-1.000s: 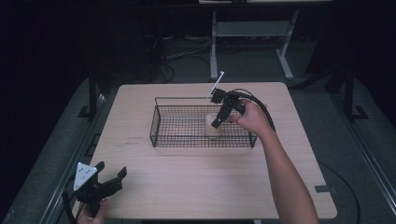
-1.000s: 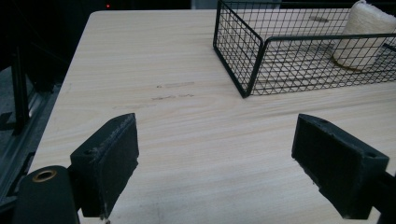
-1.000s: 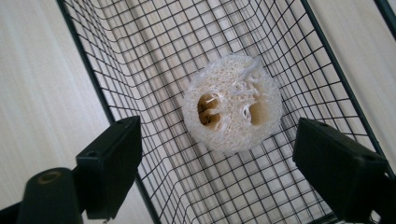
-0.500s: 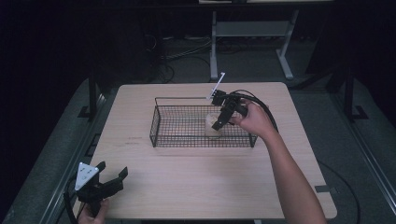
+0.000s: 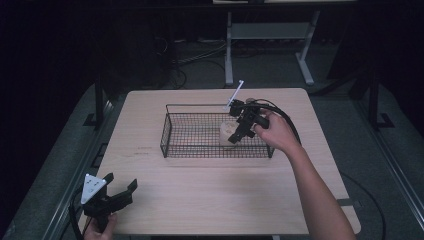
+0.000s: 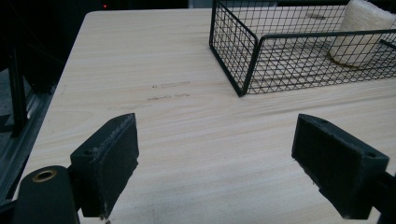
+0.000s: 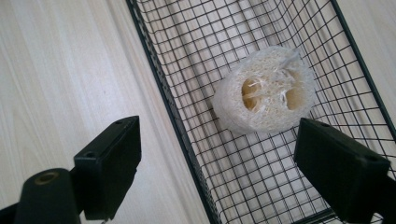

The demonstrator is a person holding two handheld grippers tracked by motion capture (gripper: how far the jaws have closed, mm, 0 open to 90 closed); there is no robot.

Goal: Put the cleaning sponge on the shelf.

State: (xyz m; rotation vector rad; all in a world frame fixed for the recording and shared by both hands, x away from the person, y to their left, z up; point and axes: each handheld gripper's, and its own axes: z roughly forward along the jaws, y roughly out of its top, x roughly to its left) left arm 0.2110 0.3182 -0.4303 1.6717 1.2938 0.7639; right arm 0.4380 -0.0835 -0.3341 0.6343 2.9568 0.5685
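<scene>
A pale, cream-white loofah sponge (image 7: 265, 97) sits inside the black wire basket (image 5: 195, 134) on my bench (image 5: 210, 200), toward the basket's right end and close to its near wall. Seen from above through my right hand-held gripper (image 7: 219, 168), the sponge is a short, stubby cylinder with a coarse, fibrous weave, frayed strands at its rim and two or three tan hollows in its top face. In the left gripper view it (image 6: 357, 32) stands on its flat end, its side ribbed and rough behind the mesh. My right hand-held gripper (image 5: 236, 136) hangs over the basket just above the sponge, jaws spread wide and holding nothing; one black, blocky pad lies over the bare bench outside the basket wall, the other over the mesh floor beside the sponge. The basket is a long, shallow rectangle of thin wire in a fine square grid with a thicker rim. The bench top is light wood with a straight, faint grain and rounded corners. My left hand-held gripper (image 5: 120, 189) waits at the bench's near left corner, well apart from the basket, its jaws also wide open and empty above the wood.
</scene>
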